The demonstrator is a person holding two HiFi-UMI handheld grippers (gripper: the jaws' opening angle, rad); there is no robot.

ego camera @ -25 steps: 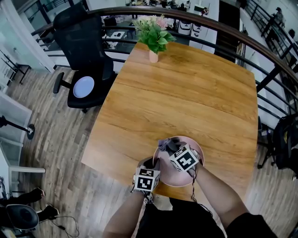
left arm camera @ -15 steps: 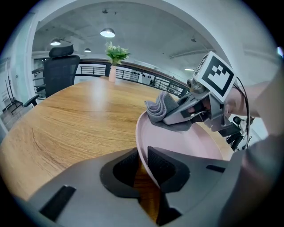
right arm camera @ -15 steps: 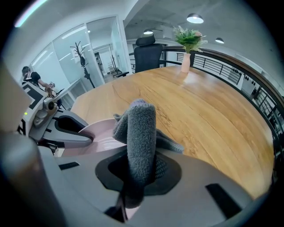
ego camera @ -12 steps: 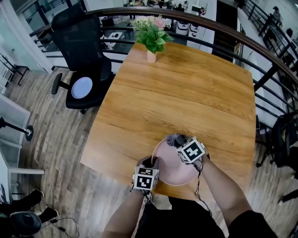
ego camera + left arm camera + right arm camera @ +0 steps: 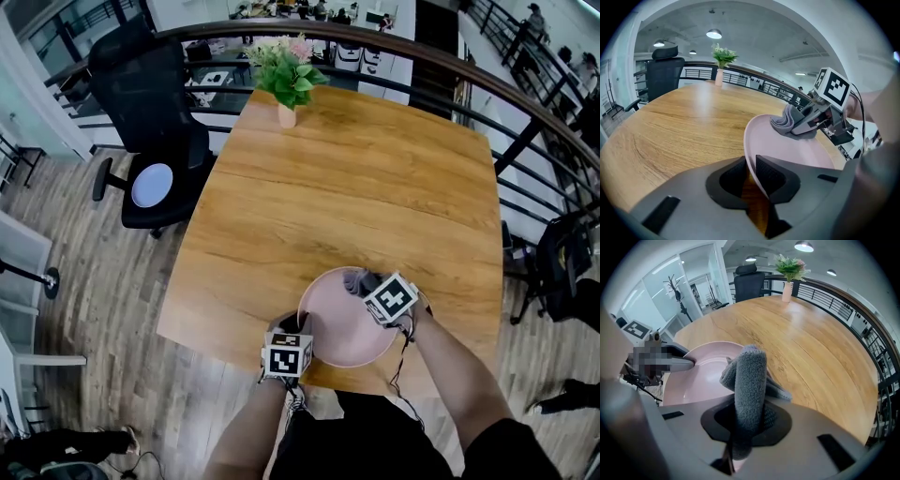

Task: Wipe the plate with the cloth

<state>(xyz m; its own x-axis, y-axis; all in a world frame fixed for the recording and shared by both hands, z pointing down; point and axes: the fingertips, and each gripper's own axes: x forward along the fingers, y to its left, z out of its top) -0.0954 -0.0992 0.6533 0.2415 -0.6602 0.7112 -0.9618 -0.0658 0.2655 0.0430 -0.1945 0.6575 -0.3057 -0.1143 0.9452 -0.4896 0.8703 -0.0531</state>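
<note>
While left gripper (image 5: 751, 171) pinches plate (image 5: 336, 330) by near rim at desk (image 5: 356, 187) near edge, right gripper (image 5: 749, 414) clamps folded grey cloth (image 5: 750, 376) tight, on plate's far side. Risk: hard sideways wipe pries thin rim loose; plate skids off edge.

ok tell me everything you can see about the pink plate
The pink plate is round, shallow and smooth, with a low raised rim and a slight gloss, like ceramic or plastic. It is at the near edge of the wooden table. The left tongs pinch its near-left rim, and the right tongs press a bunched grey cloth onto its far-right side.
</note>
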